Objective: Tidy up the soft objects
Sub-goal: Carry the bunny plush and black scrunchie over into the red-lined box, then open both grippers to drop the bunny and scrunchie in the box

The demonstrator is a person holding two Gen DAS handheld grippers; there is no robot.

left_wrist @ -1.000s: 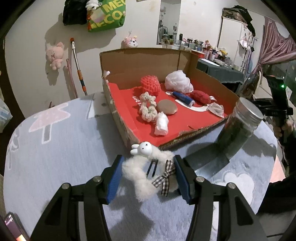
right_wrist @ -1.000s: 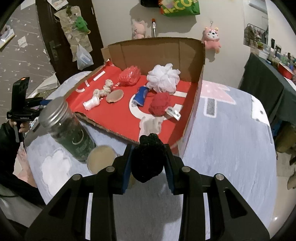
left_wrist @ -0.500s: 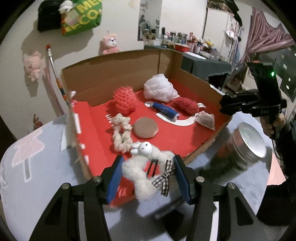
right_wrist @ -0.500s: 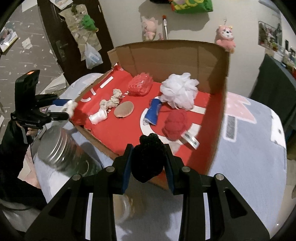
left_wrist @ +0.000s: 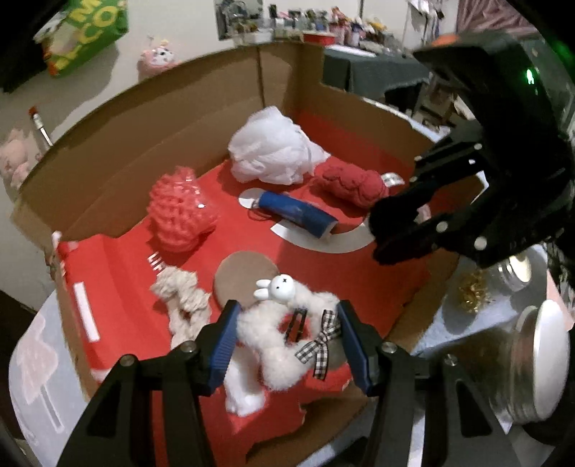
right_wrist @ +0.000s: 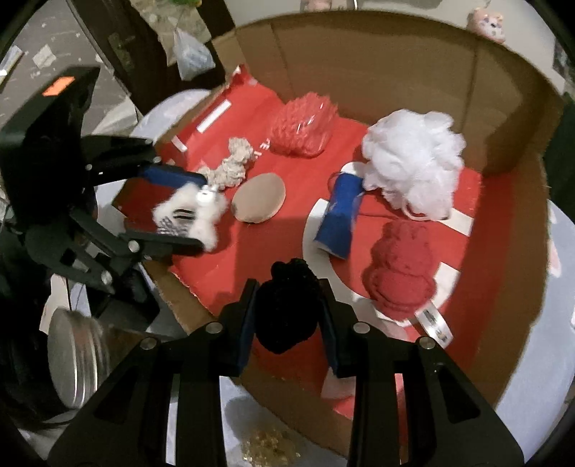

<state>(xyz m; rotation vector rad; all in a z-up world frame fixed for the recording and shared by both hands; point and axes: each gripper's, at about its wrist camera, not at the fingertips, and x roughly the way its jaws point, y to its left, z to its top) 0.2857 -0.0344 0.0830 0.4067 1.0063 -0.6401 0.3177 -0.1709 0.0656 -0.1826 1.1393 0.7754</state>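
Note:
My left gripper (left_wrist: pixel 287 341) is shut on a white fluffy scrunchie (left_wrist: pixel 276 341) with a rabbit head and a checked bow, held over the front of the red-lined cardboard box (left_wrist: pixel 201 93). In the right wrist view that same scrunchie (right_wrist: pixel 190 212) shows at the box's left edge. My right gripper (right_wrist: pixel 287 316) is shut on a black fuzzy ball (right_wrist: pixel 285 309), over the box's near rim. Inside the box lie a white mesh puff (right_wrist: pixel 413 158), a dark red knit piece (right_wrist: pixel 399 276), a blue roll (right_wrist: pixel 339 215), a coral knit piece (right_wrist: pixel 305 125), a tan round pad (right_wrist: pixel 258 197) and a cream scrunchie (right_wrist: pixel 230 165).
A glass jar with a metal lid (left_wrist: pixel 532 363) stands on the grey tablecloth (left_wrist: pixel 36 377) right of the box, with a smaller lid (left_wrist: pixel 517 273) and gold bits (left_wrist: pixel 470 291) beside it. Plush toys (left_wrist: pixel 158 59) and a green bag (left_wrist: pixel 86 32) hang on the wall behind.
Both grippers have travelled from the tablecloth in over the box, each still holding its object. The right gripper now looms large at the right of the left wrist view.

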